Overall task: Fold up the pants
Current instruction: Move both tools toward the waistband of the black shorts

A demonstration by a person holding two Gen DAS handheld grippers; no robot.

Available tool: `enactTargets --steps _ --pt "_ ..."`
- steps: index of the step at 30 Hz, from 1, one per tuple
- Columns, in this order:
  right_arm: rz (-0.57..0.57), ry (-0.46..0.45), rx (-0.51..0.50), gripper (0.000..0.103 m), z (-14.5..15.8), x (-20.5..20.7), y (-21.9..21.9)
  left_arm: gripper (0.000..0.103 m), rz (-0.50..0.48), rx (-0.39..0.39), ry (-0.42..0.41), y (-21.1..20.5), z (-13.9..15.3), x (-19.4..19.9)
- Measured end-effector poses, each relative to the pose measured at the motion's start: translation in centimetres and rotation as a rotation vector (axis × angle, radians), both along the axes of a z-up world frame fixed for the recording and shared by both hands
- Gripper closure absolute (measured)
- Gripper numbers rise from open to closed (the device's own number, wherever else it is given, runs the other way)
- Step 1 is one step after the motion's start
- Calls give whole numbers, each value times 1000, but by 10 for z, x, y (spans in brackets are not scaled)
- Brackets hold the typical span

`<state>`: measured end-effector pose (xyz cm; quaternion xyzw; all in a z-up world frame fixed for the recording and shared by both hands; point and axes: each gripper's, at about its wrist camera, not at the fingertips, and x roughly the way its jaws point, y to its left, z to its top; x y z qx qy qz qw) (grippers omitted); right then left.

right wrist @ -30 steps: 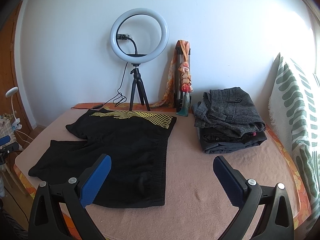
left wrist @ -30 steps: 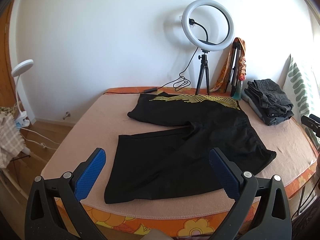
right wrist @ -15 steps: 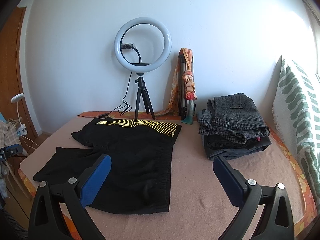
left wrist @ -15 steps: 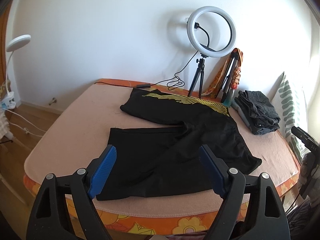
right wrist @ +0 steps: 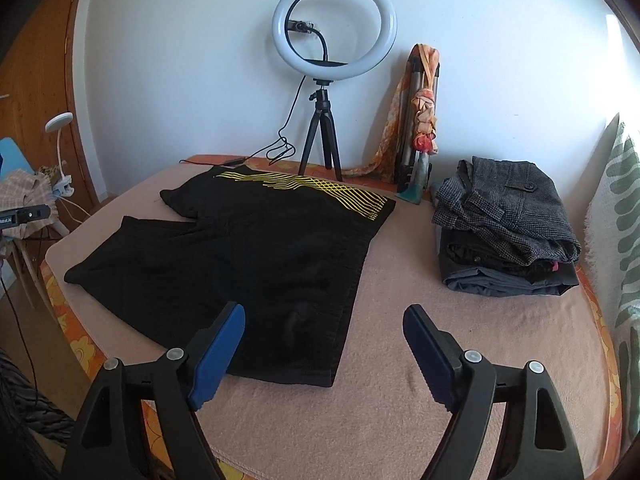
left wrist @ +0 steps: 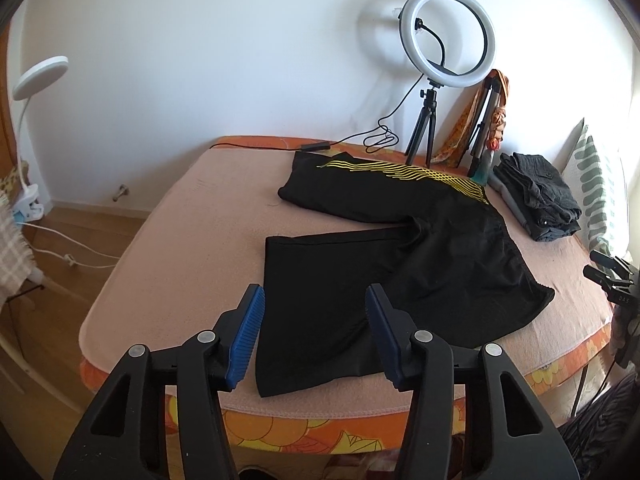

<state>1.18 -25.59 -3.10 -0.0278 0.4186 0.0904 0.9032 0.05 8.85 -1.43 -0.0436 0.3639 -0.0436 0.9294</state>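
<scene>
Black shorts [left wrist: 400, 264] with yellow stripes [right wrist: 320, 192] lie spread flat on the pink-covered bed [left wrist: 192, 232]. In the left wrist view my left gripper [left wrist: 315, 308] hovers above the near leg's hem, its blue pads [left wrist: 248, 332] apart and closing, nothing gripped between them. In the right wrist view my right gripper [right wrist: 324, 328] hangs over the shorts' near right corner [right wrist: 320, 368], its jaws wide and closing, with no cloth pinched. The right gripper's body shows at the left wrist view's right edge.
A ring light on a tripod [right wrist: 334, 40] stands at the bed's far edge with its cable. A stack of folded dark garments [right wrist: 508, 224] sits at the right, beside a green-striped pillow [right wrist: 624, 240]. A white lamp [left wrist: 36, 80] and wooden floor lie left of the bed.
Both grippers' jaws have narrowed, the left more. The left gripper came nearer the shorts' leg hem. The right gripper sank toward the shorts' corner.
</scene>
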Motion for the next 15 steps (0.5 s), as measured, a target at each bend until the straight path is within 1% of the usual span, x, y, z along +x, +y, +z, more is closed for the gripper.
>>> enactTargets --steps 5,8,12,15 --pt "80 118 1 29 -33 2 -3 53 -38 46 86 7 -25 -2" --pt "87 161 -23 38 -46 7 -5 57 -28 43 127 14 -39 -3" --pt "96 161 -16 52 -46 16 -3 60 -8 18 147 22 -46 3" --pt "96 145 -7 53 -43 24 0 63 -5 -6 157 27 -47 16"
